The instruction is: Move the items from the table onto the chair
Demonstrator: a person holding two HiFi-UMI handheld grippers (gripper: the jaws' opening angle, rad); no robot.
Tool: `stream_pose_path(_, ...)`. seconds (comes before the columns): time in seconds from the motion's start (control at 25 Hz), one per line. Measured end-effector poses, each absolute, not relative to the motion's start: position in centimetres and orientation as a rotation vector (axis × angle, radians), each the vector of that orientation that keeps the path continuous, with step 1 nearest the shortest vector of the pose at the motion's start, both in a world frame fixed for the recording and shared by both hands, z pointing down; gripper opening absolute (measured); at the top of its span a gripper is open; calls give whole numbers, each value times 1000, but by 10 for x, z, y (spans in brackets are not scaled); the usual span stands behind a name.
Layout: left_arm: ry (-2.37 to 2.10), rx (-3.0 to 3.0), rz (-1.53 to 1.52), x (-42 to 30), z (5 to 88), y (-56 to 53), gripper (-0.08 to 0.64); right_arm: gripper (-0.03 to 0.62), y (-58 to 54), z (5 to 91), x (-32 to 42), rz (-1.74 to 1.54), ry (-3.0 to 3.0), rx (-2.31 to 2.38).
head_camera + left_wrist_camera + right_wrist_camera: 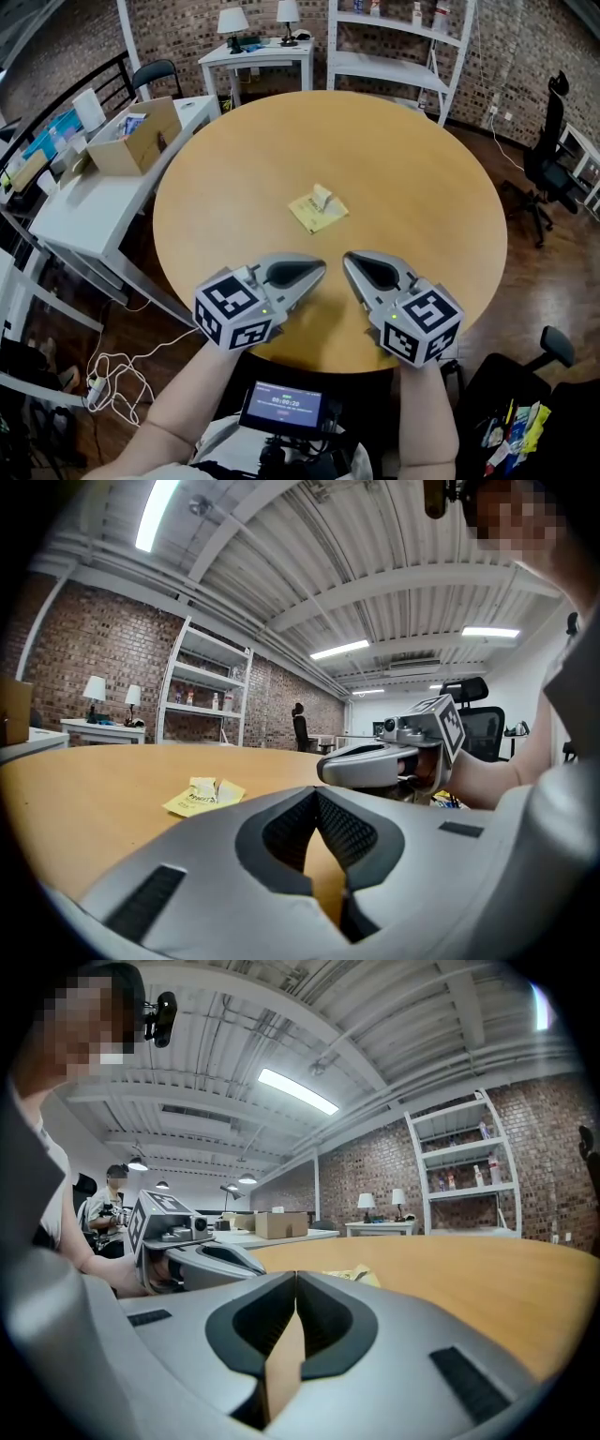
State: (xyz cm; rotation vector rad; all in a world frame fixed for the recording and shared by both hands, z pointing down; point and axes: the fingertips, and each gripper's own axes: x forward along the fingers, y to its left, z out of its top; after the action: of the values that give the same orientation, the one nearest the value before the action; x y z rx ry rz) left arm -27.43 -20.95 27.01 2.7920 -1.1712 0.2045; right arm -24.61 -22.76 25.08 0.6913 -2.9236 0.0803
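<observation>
A small yellow packet (319,208) with a pale torn flap lies alone near the middle of the round wooden table (412,150). Both grippers hover over the table's near edge, tips pointing toward each other and the packet. My left gripper (321,270) is shut with nothing in it; in its own view the jaws meet at the tip (316,794), with the packet (204,795) ahead to the left. My right gripper (348,259) is also shut and empty (296,1277), and the packet (356,1277) peeks just beyond its tips.
A black office chair (548,164) stands right of the table, and another chair (525,384) with colourful items beside it is at the lower right. A white desk with a cardboard box (136,136) runs along the left. White shelving (394,47) stands behind.
</observation>
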Motion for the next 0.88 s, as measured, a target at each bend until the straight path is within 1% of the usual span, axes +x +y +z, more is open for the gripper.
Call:
stream_pose_path(0.04,-1171,2792,207,-274,270,-209,11,12,-229,252,-246,69,-2911,701)
stream_pose_path(0.08,-1172,2792,209,-275,271,-209,11,38,-231,253,-245,55,-2894,703)
stream_pose_path(0.12,-1176,2790,210,-276,271,-210,11,119,-234,255,-246,41,-2875,697)
stream_pose_path(0.16,-1181,2786,211,-279,271,-210,11,150,-237,256,-247,31,-2855,686)
stream_pose_path(0.4,-1180,2775,219,-291,272,-214,11,166,-271,260,-253,64,-2759,604)
stream_pose_path(0.44,-1179,2775,222,-293,272,-216,11,183,-279,261,-255,74,-2739,591)
stream_pose_path(0.52,-1176,2775,228,-296,272,-219,9,195,-296,263,-260,101,-2701,572)
stream_pose_path(0.8,-1123,2791,249,-293,272,-219,9,196,-356,289,-270,194,-2577,562)
stream_pose_path(0.88,-1111,2798,245,-292,273,-218,9,213,-369,297,-275,224,-2555,538)
